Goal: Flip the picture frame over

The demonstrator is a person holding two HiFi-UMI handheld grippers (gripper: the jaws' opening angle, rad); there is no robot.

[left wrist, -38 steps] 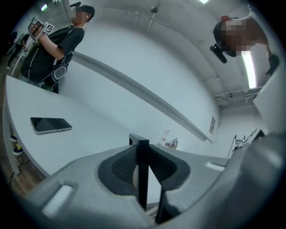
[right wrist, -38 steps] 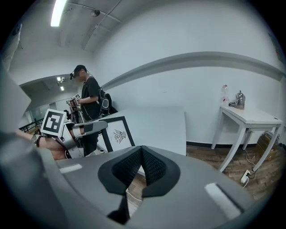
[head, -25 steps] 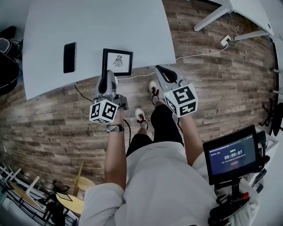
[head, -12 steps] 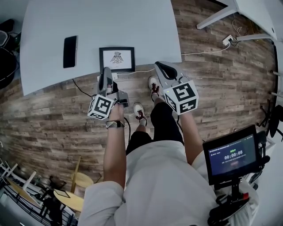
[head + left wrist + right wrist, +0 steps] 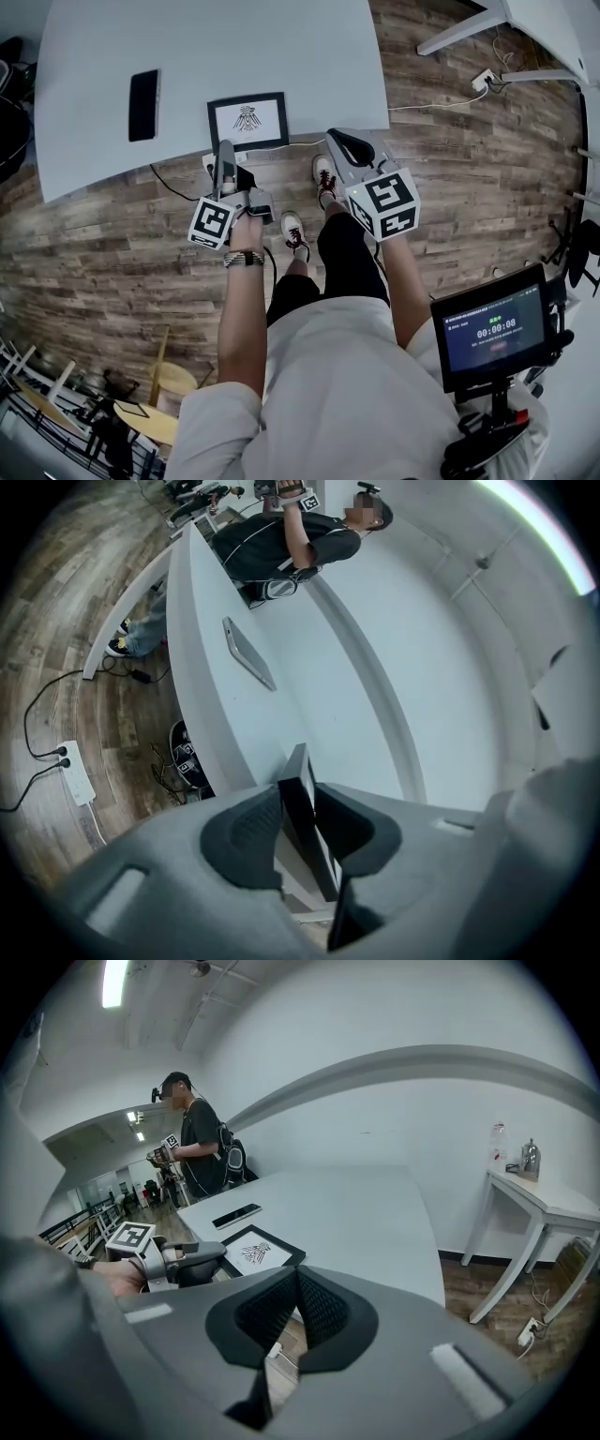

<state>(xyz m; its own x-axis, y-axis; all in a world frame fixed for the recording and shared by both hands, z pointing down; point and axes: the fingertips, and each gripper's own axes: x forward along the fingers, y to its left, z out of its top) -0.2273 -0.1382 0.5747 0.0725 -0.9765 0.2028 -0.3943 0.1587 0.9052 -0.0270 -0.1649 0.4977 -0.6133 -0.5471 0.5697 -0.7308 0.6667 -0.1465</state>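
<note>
The black picture frame (image 5: 247, 120) lies picture-up on the white table (image 5: 281, 47), close to its near edge, showing a bird drawing on a white mat. My left gripper (image 5: 225, 157) reaches in level at the frame's near left corner. In the left gripper view the frame's edge (image 5: 298, 766) stands between the jaws of that gripper (image 5: 297, 791), which sit slightly apart with a sliver of mat beside one pad. My right gripper (image 5: 339, 141) hangs off the table's edge over the floor, its pads (image 5: 281, 1312) together and nothing between them. From there I see the frame (image 5: 258, 1251) and the left gripper (image 5: 217, 1258).
A dark phone (image 5: 143, 92) lies on the table left of the frame. Another person (image 5: 197, 1147) stands at the table's far side. A power strip with cables (image 5: 487, 82) lies on the wood floor. A second white table (image 5: 544, 28) stands at the right.
The left gripper has rolled and sunk toward the table's edge. The frame has gone from askew to lying square with that edge. The right gripper has kept still.
</note>
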